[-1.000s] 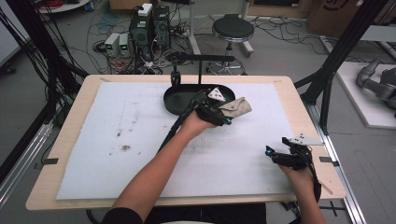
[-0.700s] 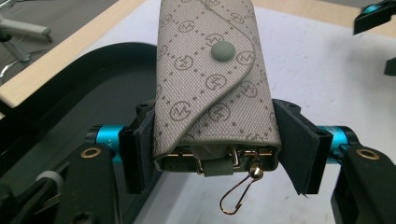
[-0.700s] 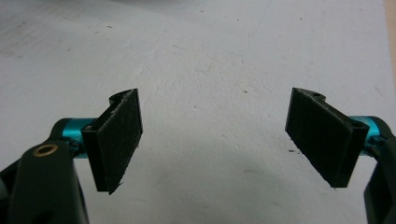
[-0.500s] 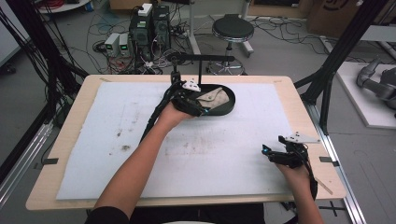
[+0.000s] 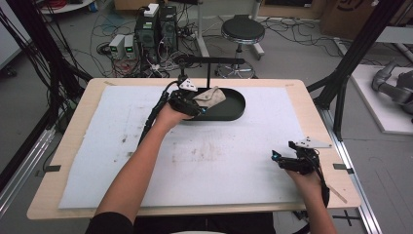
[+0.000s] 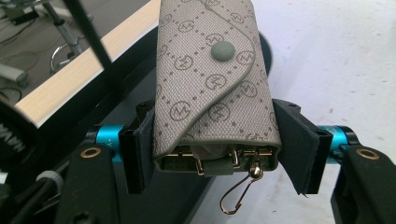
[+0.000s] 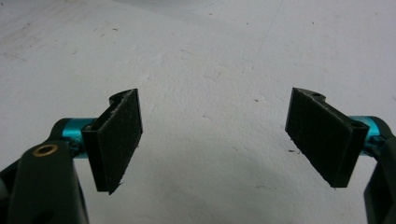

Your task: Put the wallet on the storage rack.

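The left tongs (image 6: 212, 154) are gripping a grey woven key pouch (image 6: 212, 88) printed with circled "M" monograms, a snap button on its flap, holding it over the left end of the black oval tray (image 5: 234, 108) on the counter (image 5: 292, 90). Since a second ago, the pouch has been travelling leftward. The right tongs (image 7: 212, 135) are standing open, empty, above the white mat (image 7: 210, 56).

The key pouch (image 6: 212, 84) is grey-beige with a brown dotted diamond grid and circled M logos, plus a gold clip. The tray (image 5: 229, 111) is black. The desk (image 5: 311, 102) is pale wood under a white, stained mat (image 5: 97, 146).
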